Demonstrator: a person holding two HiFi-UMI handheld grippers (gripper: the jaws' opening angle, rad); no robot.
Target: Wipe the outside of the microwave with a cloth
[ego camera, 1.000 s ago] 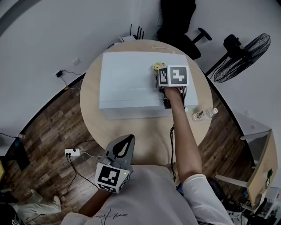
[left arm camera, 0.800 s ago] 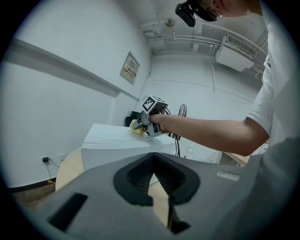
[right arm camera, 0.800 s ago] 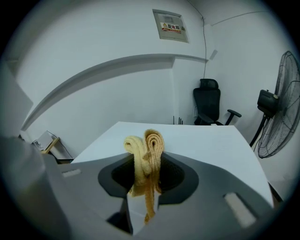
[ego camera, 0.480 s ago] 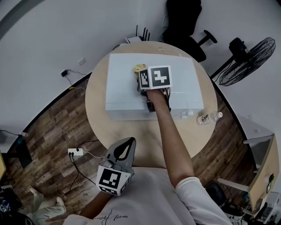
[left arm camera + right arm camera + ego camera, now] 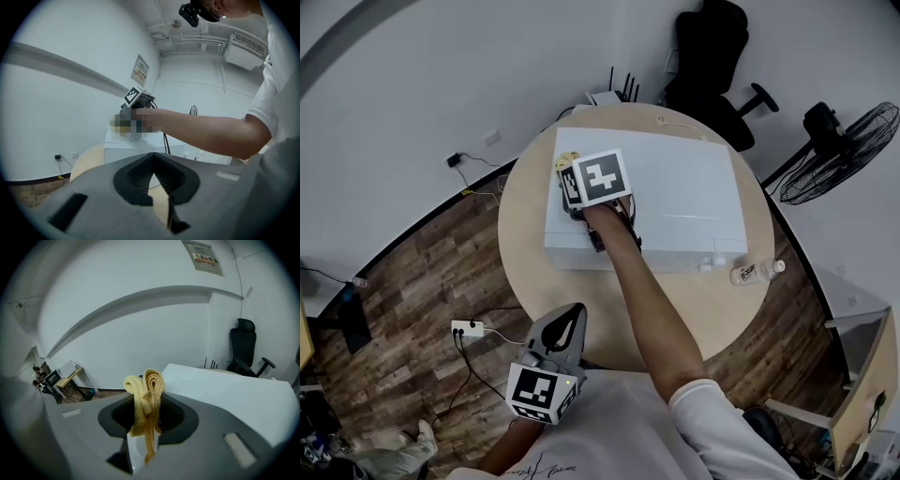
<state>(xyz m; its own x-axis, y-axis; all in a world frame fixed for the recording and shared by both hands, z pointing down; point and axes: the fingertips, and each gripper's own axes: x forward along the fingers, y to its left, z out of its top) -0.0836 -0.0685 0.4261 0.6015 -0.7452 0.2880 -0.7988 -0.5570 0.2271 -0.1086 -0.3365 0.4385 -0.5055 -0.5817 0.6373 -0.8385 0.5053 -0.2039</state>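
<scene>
1. Two grippers are counted. The right gripper [image 5: 567, 172] is held over the far left corner of the microwave [image 5: 675, 192]. The left gripper [image 5: 574, 312] is kept close to the person's body, off the near edge of the table [image 5: 525, 253].
2. One cloth [image 5: 145, 392] (yellow, folded into loops) is pinched between the right gripper's jaws, which are closed tightly on it. Its looped end stands out past the tips.
3. Nothing is held by the left gripper. Its jaws are brought together at the tips, and only a thin gap is left behind them.
4. One microwave (a plain white box) is set on one round wooden table. Its top is seen as a bare white plane in the right gripper view.
5. One plastic bottle [image 5: 757, 272] is laid on the table by the microwave's near right corner. One black office chair [image 5: 712, 42] and one fan [image 5: 839, 141] are placed beyond the table to the right. One power strip [image 5: 469, 328] is seen on the wooden floor to the near left.
6. From the head view the cloth is mostly covered by the right gripper's marker cube, and only a yellow edge is shown. Whether the cloth touches the microwave's top cannot be told. The microwave's door cannot be made out.
</scene>
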